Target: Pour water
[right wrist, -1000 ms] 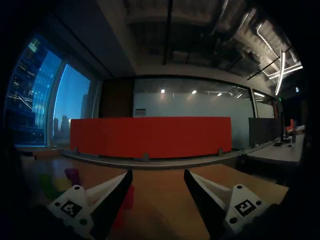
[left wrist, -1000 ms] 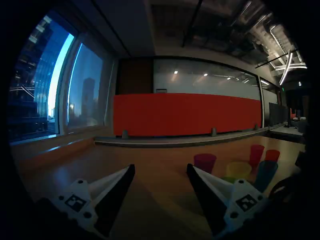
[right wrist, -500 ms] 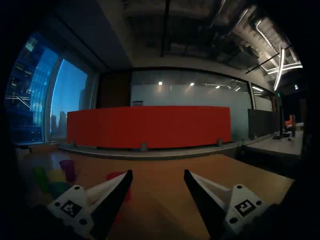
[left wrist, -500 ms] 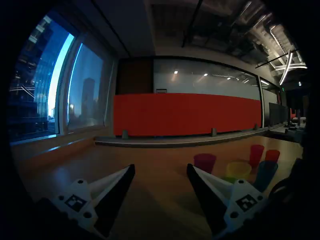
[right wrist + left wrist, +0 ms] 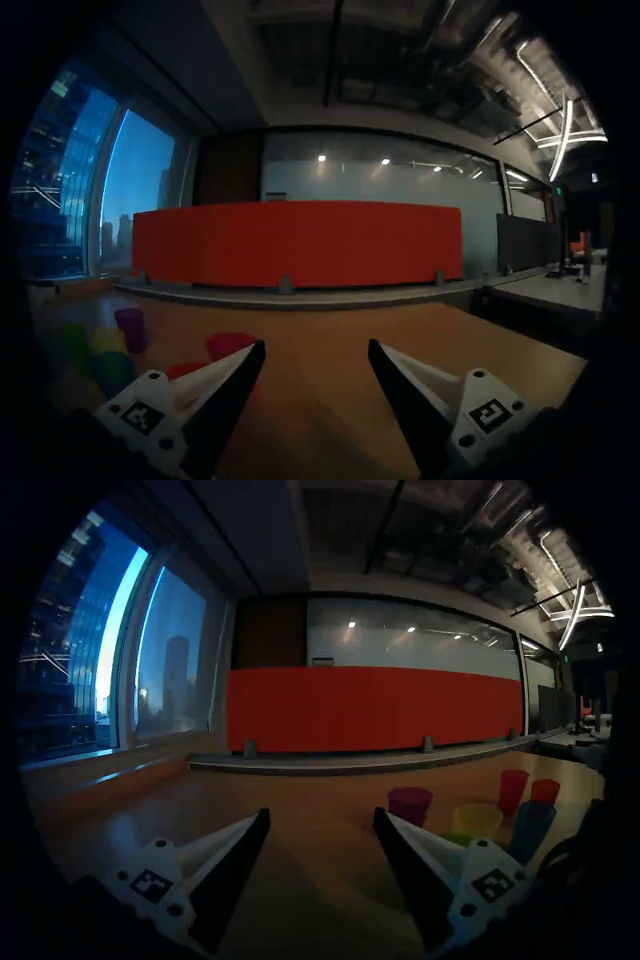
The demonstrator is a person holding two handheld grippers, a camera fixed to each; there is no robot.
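The table (image 5: 320, 804) is brown, the partition (image 5: 372, 708) red, with a purple cup (image 5: 410, 804), yellow cup (image 5: 477, 819) and teal cup (image 5: 532, 830).

Right hand-held gripper (image 5: 314, 344) tilted lower, toward cups (image 5: 226, 345)

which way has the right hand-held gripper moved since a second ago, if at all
Yes, the right hand-held gripper tipped downward: the red partition sits higher in its view, and more cups have come into sight.

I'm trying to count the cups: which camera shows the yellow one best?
The left gripper view: the yellow cup is larger and brighter there. The right gripper view shows the yellow cup small and dim, near the picture's edge.
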